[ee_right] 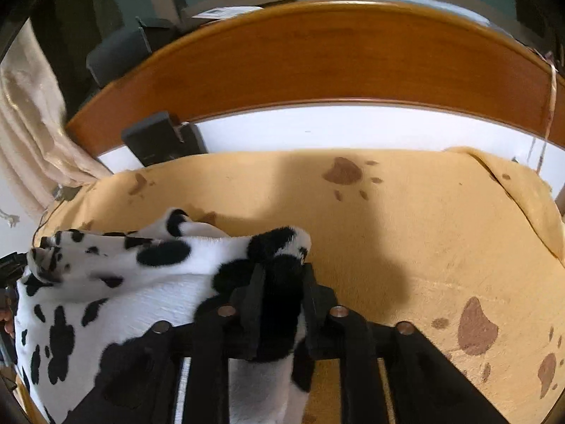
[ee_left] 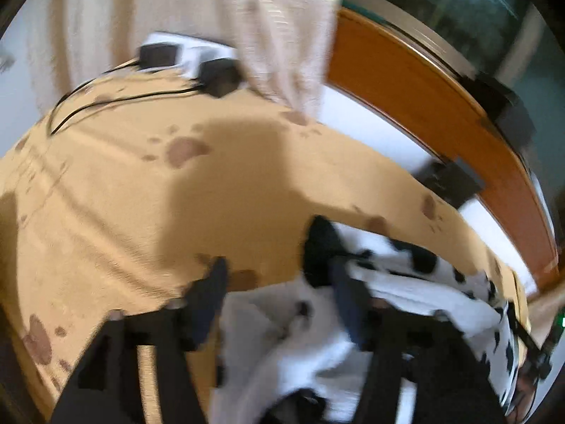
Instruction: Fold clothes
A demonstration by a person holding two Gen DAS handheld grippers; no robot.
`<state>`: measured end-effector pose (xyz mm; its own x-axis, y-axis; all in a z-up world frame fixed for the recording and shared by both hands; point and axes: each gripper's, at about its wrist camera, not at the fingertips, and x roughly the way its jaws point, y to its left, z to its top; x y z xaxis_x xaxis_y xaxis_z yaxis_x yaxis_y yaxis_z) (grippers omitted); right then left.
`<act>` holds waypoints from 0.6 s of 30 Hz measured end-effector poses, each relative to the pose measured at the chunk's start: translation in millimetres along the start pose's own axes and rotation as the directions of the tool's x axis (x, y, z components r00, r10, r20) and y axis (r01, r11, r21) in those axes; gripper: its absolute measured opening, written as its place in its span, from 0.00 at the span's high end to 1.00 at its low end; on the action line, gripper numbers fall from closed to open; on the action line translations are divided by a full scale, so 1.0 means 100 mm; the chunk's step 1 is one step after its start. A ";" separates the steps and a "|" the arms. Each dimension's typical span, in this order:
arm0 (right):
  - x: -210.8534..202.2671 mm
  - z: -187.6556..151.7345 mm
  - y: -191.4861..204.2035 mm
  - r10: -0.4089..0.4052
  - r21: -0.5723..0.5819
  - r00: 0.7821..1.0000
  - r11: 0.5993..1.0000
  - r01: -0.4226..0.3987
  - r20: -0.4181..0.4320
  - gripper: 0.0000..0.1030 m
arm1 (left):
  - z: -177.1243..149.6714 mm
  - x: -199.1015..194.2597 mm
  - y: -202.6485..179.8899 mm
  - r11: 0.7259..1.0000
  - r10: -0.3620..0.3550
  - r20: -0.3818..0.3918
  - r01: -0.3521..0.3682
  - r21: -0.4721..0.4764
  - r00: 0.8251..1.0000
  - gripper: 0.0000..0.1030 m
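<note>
One cow-print fleece garment (ee_right: pixel 116 282) lies bunched on the tan paw-print blanket (ee_right: pixel 406 229), running leftward from the right gripper (ee_right: pixel 280 300), whose narrow jaws bracket one corner. Left gripper (ee_left: pixel 279 304) gapes wide over the other end, holding nothing.

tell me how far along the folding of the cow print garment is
Early to midway. Done: the cow-print garment lies bunched on the tan blanket. In hand: the right hand-held gripper has fabric between its fingers; the left hand-held gripper is open over it. Left: no neat folded shape shows yet.
</note>
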<state>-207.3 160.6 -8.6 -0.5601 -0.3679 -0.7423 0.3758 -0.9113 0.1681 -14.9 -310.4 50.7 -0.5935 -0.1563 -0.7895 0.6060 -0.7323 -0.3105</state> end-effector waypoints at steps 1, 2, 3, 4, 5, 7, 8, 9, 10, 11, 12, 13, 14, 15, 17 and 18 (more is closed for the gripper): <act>-0.03 0.00 -0.01 -0.014 0.005 1.000 1.000 0.014 0.008 0.59 | 0.01 -0.03 0.07 1.000 0.006 0.008 -0.006 -0.024 1.000 0.32; -0.08 -0.01 -0.03 -0.032 0.014 0.999 0.999 0.032 0.024 0.50 | 0.00 -0.06 0.11 0.999 0.016 0.016 -0.015 -0.032 1.000 0.32; -0.12 -0.01 -0.06 -0.051 0.023 0.998 0.998 0.050 0.039 0.40 | 0.00 -0.10 0.14 0.999 0.025 0.024 -0.024 -0.041 0.999 0.32; -0.17 -0.02 -0.08 -0.065 0.032 0.996 0.997 0.064 0.054 0.40 | -0.01 -0.17 0.15 0.999 0.035 0.043 -0.034 -0.033 0.998 0.32; -0.23 -0.02 -0.08 -0.067 0.037 0.995 0.997 0.064 0.069 0.40 | -0.01 -0.24 0.16 0.999 0.045 0.062 -0.043 -0.026 0.997 0.32; -0.39 -0.02 -0.03 -0.073 0.030 0.991 0.997 0.070 0.108 0.40 | -0.02 -0.37 0.18 0.998 0.064 0.100 -0.063 -0.013 0.993 0.32; -0.47 -0.02 0.01 -0.076 0.021 0.989 0.997 0.074 0.129 0.40 | -0.02 -0.44 0.14 0.998 0.067 0.123 -0.068 0.003 0.990 0.31; -0.55 -0.01 0.08 -0.079 0.003 0.986 0.997 0.080 0.150 0.40 | -0.01 -0.51 0.11 0.997 0.070 0.146 -0.074 0.019 0.987 0.30; -0.61 0.00 0.13 -0.085 -0.011 0.982 0.996 0.088 0.171 0.40 | -0.03 -0.60 0.05 0.997 0.061 0.168 -0.069 0.044 0.984 0.28; -0.72 0.01 0.21 -0.088 -0.032 0.975 0.995 0.096 0.202 0.40 | -0.06 -0.68 -0.03 0.995 0.047 0.187 -0.062 0.077 0.981 0.27; -0.80 0.02 0.30 -0.085 -0.057 0.970 0.993 0.101 0.228 0.40 | -0.08 -0.75 -0.11 0.992 0.032 0.205 -0.056 0.111 0.978 0.22; -0.82 0.02 0.42 -0.066 -0.099 0.971 0.991 0.090 0.229 0.40 | -0.13 -0.78 -0.24 0.986 0.009 0.206 -0.044 0.163 0.978 0.22; -0.84 0.02 0.54 -0.046 -0.140 0.972 0.987 0.080 0.229 0.40 | -0.18 -0.80 -0.37 0.976 -0.014 0.206 -0.031 0.214 0.979 0.22; -0.86 0.02 0.66 -0.026 -0.181 0.973 0.981 0.069 0.229 0.40 | -0.23 -0.74 -0.52 0.961 -0.030 0.179 -0.020 0.276 0.983 0.21; -0.89 0.01 0.91 0.010 -0.264 0.975 0.963 0.050 0.222 0.40 | -0.33 -0.61 -0.81 0.918 -0.059 0.122 0.006 0.396 0.991 0.21; -0.83 -0.01 1.05 0.019 -0.313 0.979 0.949 0.046 0.202 0.39 | -0.37 -0.52 -0.91 0.902 -0.034 0.105 -0.014 0.431 0.994 0.21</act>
<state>-121.0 96.0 70.3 -0.6904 -0.4150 -0.5926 0.5617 -0.8237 -0.0776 -20.0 -211.3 100.4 -0.6661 -0.1998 -0.7186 0.3272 -0.9441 -0.0408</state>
